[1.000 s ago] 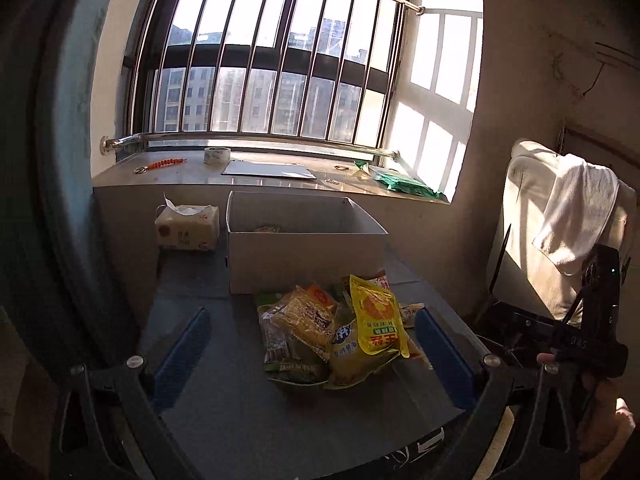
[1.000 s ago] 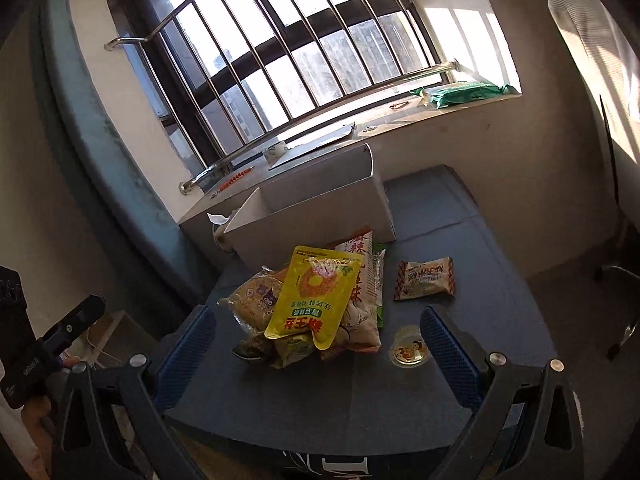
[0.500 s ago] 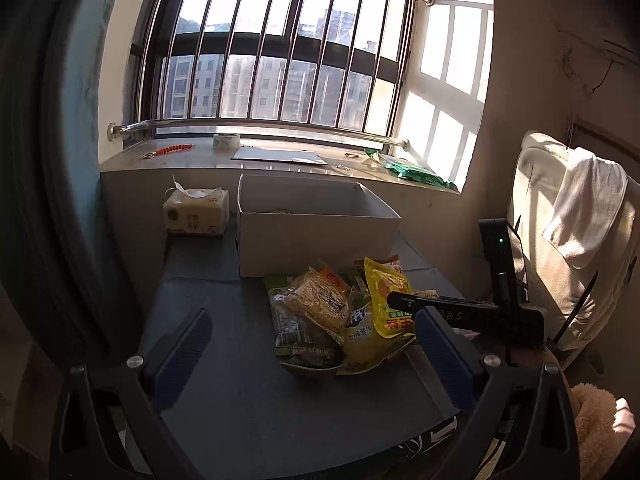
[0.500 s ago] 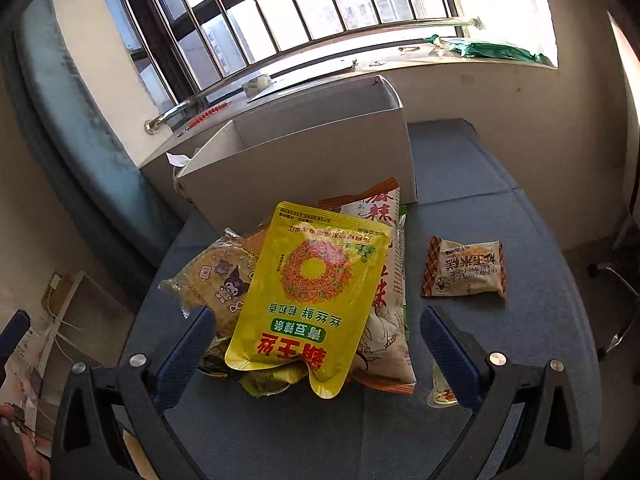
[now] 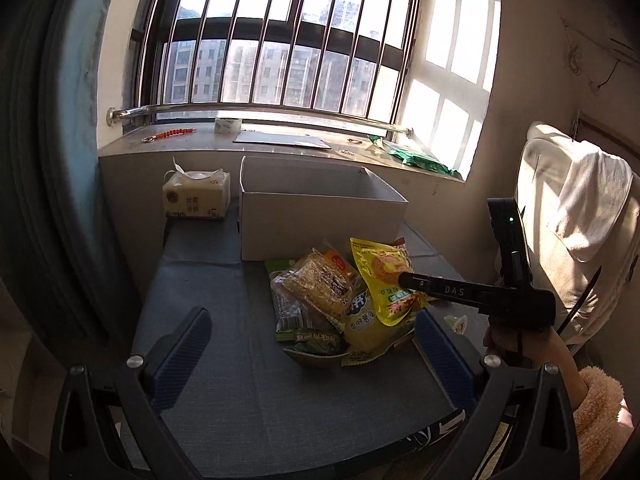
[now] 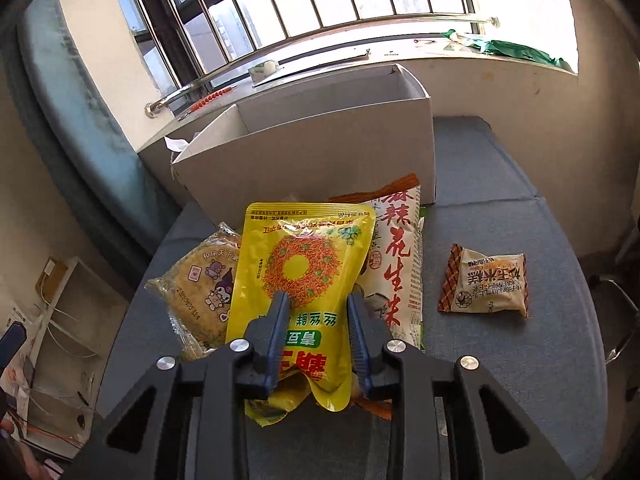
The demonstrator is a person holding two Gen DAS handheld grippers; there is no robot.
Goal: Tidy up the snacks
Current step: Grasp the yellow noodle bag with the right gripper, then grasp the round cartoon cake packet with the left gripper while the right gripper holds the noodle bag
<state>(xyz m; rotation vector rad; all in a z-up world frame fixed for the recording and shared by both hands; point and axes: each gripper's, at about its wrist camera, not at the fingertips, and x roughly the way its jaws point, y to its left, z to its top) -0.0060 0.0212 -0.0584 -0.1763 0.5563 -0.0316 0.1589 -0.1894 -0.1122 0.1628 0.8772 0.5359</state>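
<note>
Right hand-held gripper (image 6: 316, 312): we saw it half-closed astride the yellow snack bag (image 6: 300, 280), contact unclear.
Left hand-held gripper (image 5: 308, 344): we held it spread, short of the pile.

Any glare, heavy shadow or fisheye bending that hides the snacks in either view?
Left wrist view: the window blows out white at right, the bars bow, and the edges fall dark, yet the snack pile reads clearly. Right wrist view: sun glares on the sill, the white box curves, and the yellow packet is sharp between the right claw fingers.
</note>
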